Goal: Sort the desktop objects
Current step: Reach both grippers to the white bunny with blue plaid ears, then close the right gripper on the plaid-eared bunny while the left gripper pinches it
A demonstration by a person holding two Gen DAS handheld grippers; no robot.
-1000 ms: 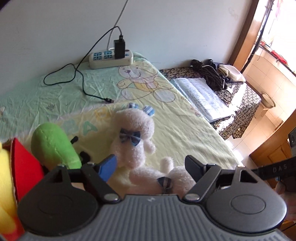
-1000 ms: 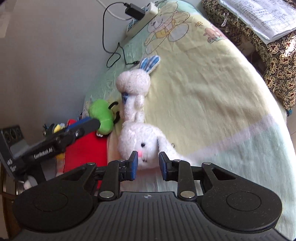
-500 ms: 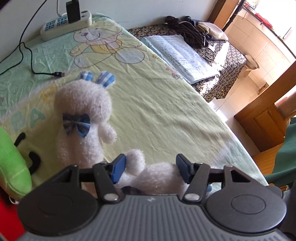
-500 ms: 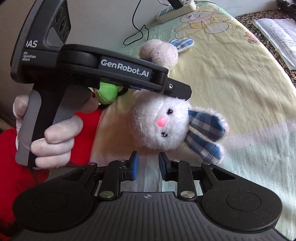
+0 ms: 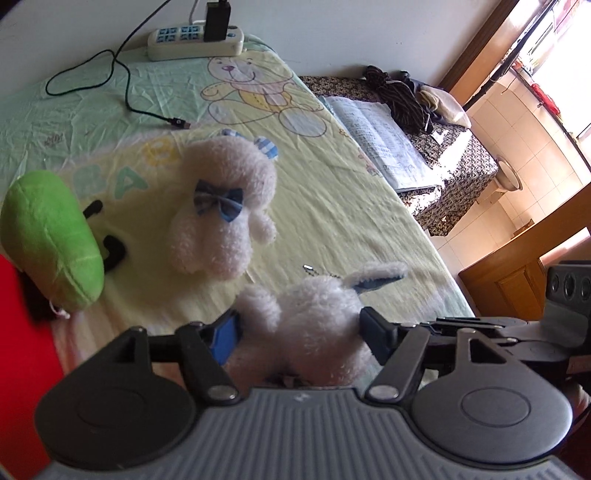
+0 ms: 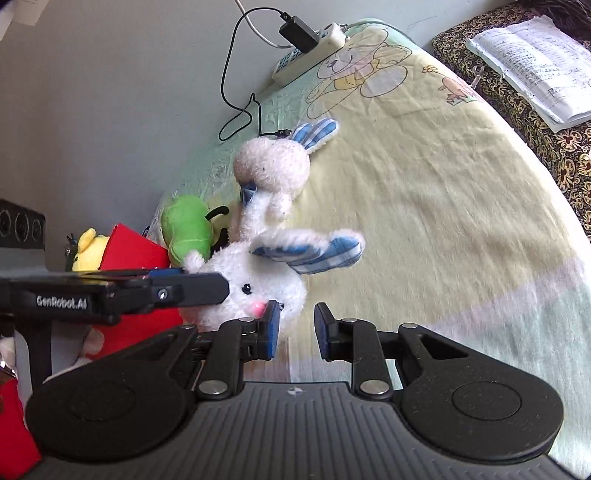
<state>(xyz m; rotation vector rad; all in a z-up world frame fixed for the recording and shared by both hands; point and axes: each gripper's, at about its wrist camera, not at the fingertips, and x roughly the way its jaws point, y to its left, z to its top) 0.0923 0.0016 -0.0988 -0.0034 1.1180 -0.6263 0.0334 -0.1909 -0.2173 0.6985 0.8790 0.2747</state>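
We take the bear print (image 5: 255,88) on the bed sheet (image 5: 332,206) as our landmark.

Left gripper (image 5: 299,332): fingers spread wide, with a white plush rabbit (image 5: 314,325) lying between them. Its fur fills the gap, but we cannot tell whether the pads are pressing it. From the right wrist view this rabbit (image 6: 258,280) lies face toward the camera, pink nose showing, blue checked ears flopped over to the right, well on the near side of the bear print (image 6: 354,66).

Right gripper (image 6: 295,328): fingers a little apart, nothing between them, only sheet below. The left finger's blue pad (image 6: 271,328) is just beside the rabbit's nose; we cannot tell if it touches.

A second white rabbit with a blue bow (image 5: 221,210) lies between the bear print and the first rabbit, ears toward the print. A green plush toy (image 5: 51,240) lies to its left, near the sheet's left edge. A red object (image 6: 136,254) and a yellow plush (image 6: 88,254) lie beyond the green toy (image 6: 188,229).

A white power strip (image 5: 195,40) with a black charger (image 5: 217,16) plugged in lies against the wall just past the bear print; its black cable (image 5: 125,81) trails across the sheet. An open book (image 5: 380,140) lies on a patterned surface to the right of the print.
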